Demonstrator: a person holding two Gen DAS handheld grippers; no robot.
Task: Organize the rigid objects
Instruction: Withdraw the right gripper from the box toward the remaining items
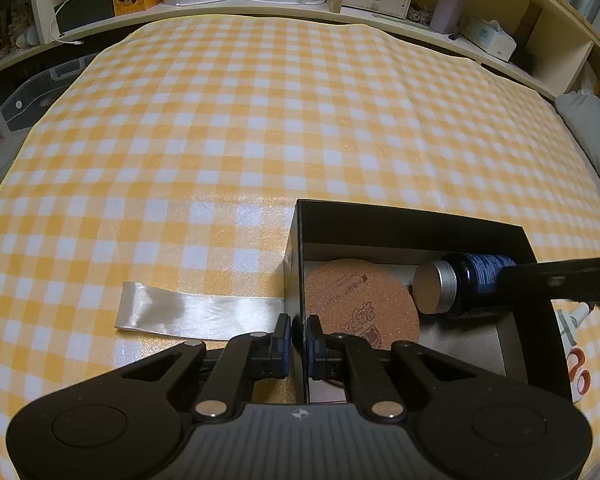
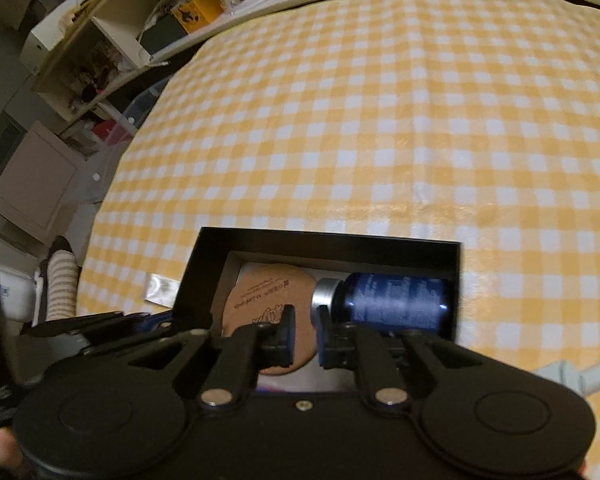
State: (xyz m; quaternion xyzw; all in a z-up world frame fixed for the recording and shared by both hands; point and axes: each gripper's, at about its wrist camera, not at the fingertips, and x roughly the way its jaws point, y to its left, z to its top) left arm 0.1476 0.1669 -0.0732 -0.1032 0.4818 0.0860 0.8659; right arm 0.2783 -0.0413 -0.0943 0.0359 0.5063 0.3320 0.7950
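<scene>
Black box (image 1: 412, 216) at 5 o'clock on checked cloth (image 1: 260, 120) holds cork coaster (image 1: 360, 304) and blue bottle (image 2: 396, 300), lying sideways. Left gripper (image 1: 299, 332) pinches box wall. Right gripper (image 2: 305, 330) narrow, empty. Risk: bottle rolls if box tilts.

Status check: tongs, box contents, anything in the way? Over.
Left tongs clamped on black box left wall. Right tongs slightly open, empty, over the box. Cork coaster and blue bottle inside, bottle on its side. White ribbon outside, left of box.

The right claw (image 1: 556, 280) hides the blue bottle's (image 1: 476, 276) base.
</scene>
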